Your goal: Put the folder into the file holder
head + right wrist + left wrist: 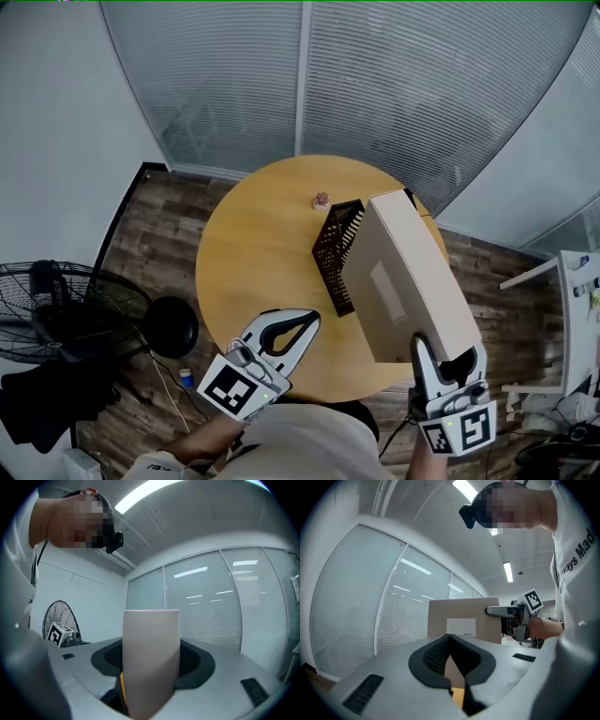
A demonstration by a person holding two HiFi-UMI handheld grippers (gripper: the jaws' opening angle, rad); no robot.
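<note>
Right claw (448,362) clamped on folder (403,272), left claw (305,323) closed empty, file holder (336,249) only in head view

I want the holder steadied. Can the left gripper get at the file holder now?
Probably yes. The left gripper is empty, with only bare table between it and the file holder. The folder, in the right gripper, is on the holder's other side.

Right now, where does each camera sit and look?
Head view: on the person's head, facing down at table, file holder, left gripper, right gripper.
Left gripper view: on that gripper, facing the folder; own shut jaws, shirt show.
Right gripper view: on that gripper, facing window blinds; jaws clamp the folder.
All share the folder.
</note>
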